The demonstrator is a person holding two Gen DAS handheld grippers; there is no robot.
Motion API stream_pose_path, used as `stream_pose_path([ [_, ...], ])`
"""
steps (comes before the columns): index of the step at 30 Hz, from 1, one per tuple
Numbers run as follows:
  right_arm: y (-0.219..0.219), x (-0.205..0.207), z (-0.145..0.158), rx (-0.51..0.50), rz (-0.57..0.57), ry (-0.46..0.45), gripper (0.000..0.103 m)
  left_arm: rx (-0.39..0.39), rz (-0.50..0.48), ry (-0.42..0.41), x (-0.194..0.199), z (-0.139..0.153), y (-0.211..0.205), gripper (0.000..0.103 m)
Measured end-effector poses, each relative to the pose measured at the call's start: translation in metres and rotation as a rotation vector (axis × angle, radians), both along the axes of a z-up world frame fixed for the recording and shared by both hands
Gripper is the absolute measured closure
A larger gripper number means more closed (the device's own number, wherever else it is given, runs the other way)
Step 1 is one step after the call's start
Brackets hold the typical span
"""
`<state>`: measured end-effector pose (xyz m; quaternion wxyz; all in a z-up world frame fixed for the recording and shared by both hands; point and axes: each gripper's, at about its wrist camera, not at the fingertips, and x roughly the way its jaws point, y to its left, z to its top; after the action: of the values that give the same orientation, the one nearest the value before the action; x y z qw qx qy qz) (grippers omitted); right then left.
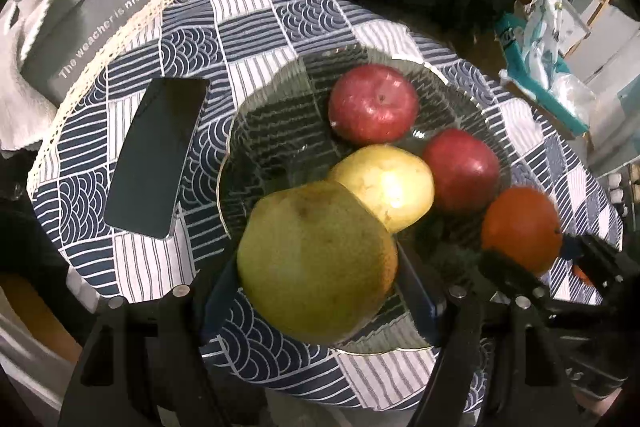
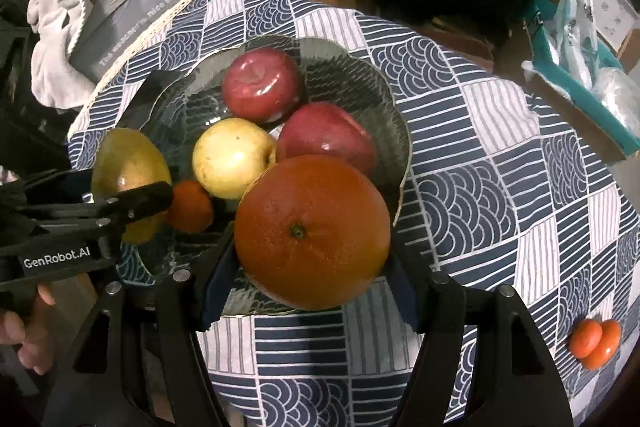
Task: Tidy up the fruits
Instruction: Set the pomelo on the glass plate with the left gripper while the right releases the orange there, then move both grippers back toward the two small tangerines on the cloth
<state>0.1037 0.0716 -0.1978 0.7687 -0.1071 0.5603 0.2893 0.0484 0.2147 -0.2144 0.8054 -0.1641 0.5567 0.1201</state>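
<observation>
A glass bowl (image 1: 240, 131) on the patterned tablecloth (image 2: 500, 147) holds two red apples (image 1: 374, 103) (image 1: 462, 169), a yellow fruit (image 1: 386, 185) and a small orange fruit (image 2: 190, 207). My left gripper (image 1: 316, 259) points steeply down and is shut on a big green pear (image 1: 316, 259), its blue pads against both sides, over the bowl's near rim. My right gripper (image 2: 312, 247) is shut on a large orange (image 2: 312, 231) above the bowl's near right edge. In the right wrist view the left gripper (image 2: 132, 199) and its pear (image 2: 128, 163) show at the bowl's left side.
A black phone (image 1: 154, 157) lies on the cloth left of the bowl. A grey bag (image 1: 100, 19) and a towel sit beyond the table's far left corner. Two small red-orange fruits (image 2: 596, 343) lie on the cloth at the right. A person's hand (image 2: 24, 339) grips the left handle.
</observation>
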Motion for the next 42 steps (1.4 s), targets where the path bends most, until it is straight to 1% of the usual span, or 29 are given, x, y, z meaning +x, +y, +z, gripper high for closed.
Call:
stream_pose_path([
  [1, 0.0, 0.0, -0.001, -0.003, 0.0, -0.002, 0.034, 0.011, 0.004, -0.017, -0.001, 0.005, 0.0, 0.022],
  [2, 0.0, 0.0, -0.001, -0.004, -0.001, -0.002, 0.033, 0.027, 0.006, -0.034, -0.002, 0.009, 0.0, 0.014],
  [3, -0.001, 0.0, 0.0, 0.004, -0.004, -0.003, 0.034, 0.045, 0.006, -0.05, -0.003, 0.014, -0.001, 0.011],
  [6, -0.006, 0.002, 0.012, 0.069, -0.02, -0.02, 0.031, 0.072, -0.001, -0.062, -0.002, 0.02, -0.001, 0.011],
  [7, -0.008, 0.003, 0.017, 0.074, -0.029, -0.032, 0.028, 0.069, -0.003, -0.062, -0.002, 0.021, 0.0, 0.011],
  [12, -0.02, 0.007, 0.036, 0.095, -0.069, -0.064, 0.027, 0.055, -0.002, -0.086, -0.005, 0.031, -0.001, 0.011],
  [15, -0.03, 0.008, 0.046, 0.089, -0.093, -0.09, 0.027, 0.056, -0.01, -0.106, -0.005, 0.039, -0.005, 0.011],
  [26, -0.061, 0.0, 0.089, 0.018, -0.167, -0.249, 0.027, 0.074, -0.061, -0.196, -0.01, 0.074, -0.032, 0.011],
  [31, -0.075, -0.006, 0.104, 0.007, -0.194, -0.291, 0.023, 0.08, -0.091, -0.232, -0.012, 0.086, -0.047, 0.011],
  [42, -0.113, -0.016, 0.131, 0.002, -0.27, -0.363, 0.023, 0.084, -0.158, -0.3, -0.015, 0.111, -0.08, 0.011],
])
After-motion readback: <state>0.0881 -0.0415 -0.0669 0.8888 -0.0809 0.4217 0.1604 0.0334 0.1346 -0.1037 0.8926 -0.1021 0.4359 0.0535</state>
